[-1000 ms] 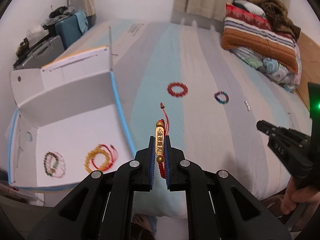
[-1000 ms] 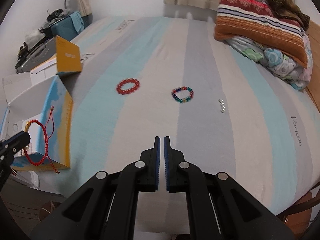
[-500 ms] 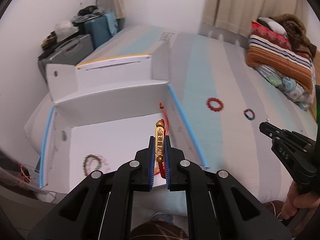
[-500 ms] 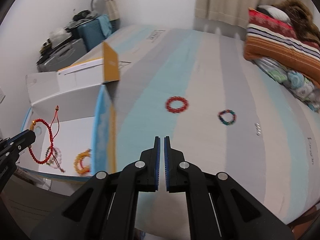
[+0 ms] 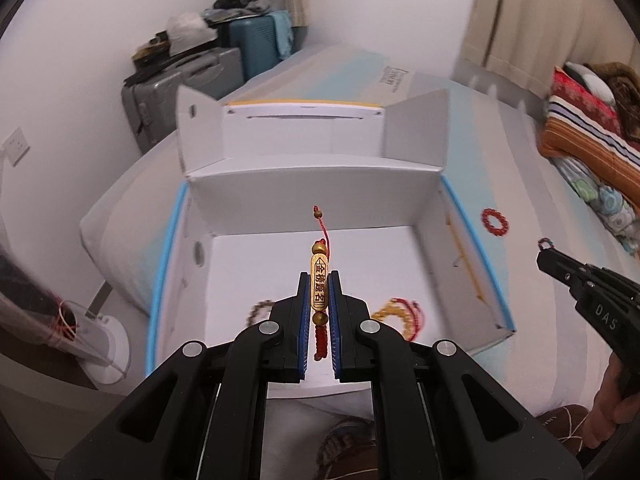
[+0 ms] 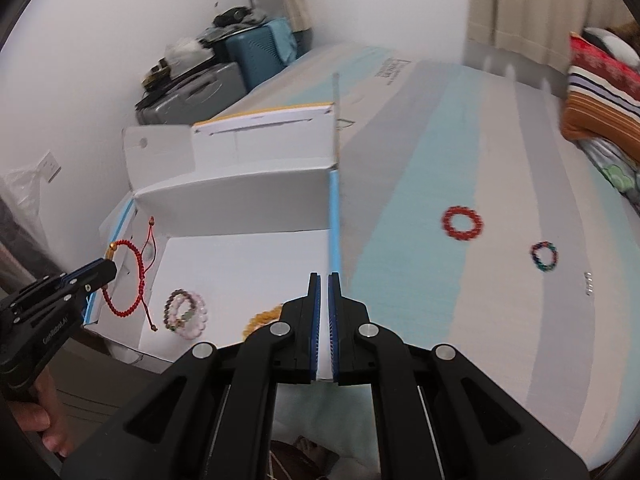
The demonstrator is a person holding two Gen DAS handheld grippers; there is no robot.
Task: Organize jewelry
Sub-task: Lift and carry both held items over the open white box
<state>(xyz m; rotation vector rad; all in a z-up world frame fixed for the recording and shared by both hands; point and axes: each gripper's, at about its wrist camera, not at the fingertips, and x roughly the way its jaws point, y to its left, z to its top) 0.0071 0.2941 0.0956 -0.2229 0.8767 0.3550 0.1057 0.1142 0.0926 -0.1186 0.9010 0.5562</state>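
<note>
My left gripper (image 5: 319, 284) is shut on a red cord bracelet with a gold tube charm (image 5: 319, 285) and holds it above the open white box (image 5: 312, 192). The bracelet's red loop (image 6: 126, 280) hangs from that gripper (image 6: 107, 267) in the right wrist view. In the box lie a yellow bead bracelet (image 5: 394, 312) and a pink and green bead bracelet (image 6: 185, 312). My right gripper (image 6: 324, 280) is shut and empty, above the box's right wall. A red bead bracelet (image 6: 463, 222) and a multicoloured bead bracelet (image 6: 544, 255) lie on the striped bed.
A small silver piece (image 6: 588, 282) lies on the bed right of the multicoloured bracelet. Folded blankets (image 5: 588, 144) are stacked at the far right. Suitcases (image 5: 188, 80) stand by the wall beyond the box. The box's flaps (image 5: 304, 114) stand open.
Both grippers have swung left. The left one now holds the red cord bracelet over the middle of the box; the right one has come over the box's right wall.
</note>
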